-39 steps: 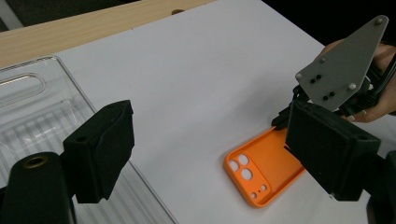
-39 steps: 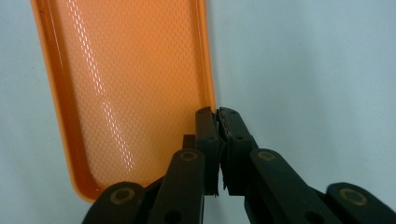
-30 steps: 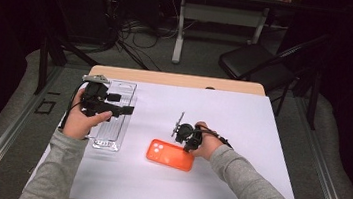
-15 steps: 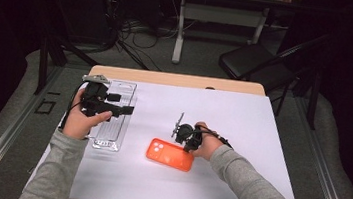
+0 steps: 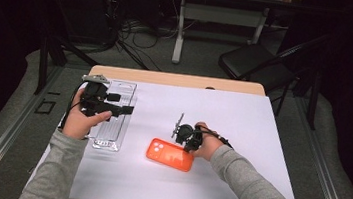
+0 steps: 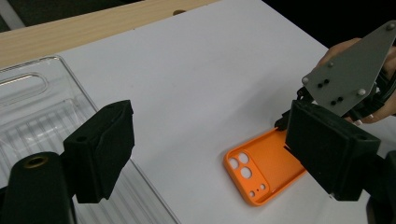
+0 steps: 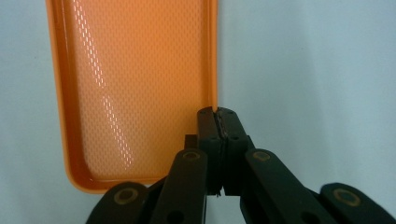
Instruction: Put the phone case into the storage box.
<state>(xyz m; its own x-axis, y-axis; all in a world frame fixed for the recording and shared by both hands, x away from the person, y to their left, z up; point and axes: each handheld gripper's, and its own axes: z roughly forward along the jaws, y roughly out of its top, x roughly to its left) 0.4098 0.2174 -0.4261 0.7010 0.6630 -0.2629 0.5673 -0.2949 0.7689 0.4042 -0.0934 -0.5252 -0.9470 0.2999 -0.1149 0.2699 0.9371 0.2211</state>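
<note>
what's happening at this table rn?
A person works two handheld tools over a white table. The right claw is shut on the side wall of an orange phone case lying open side up. The left claw hangs open above a clear plastic tray, holding nothing.

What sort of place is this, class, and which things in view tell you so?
Probably a lab or recording workspace: a white-covered table in a dark room, loose cables on the floor behind it, a folding chair, and a person working an orange phone case with hand-held grippers.
</note>
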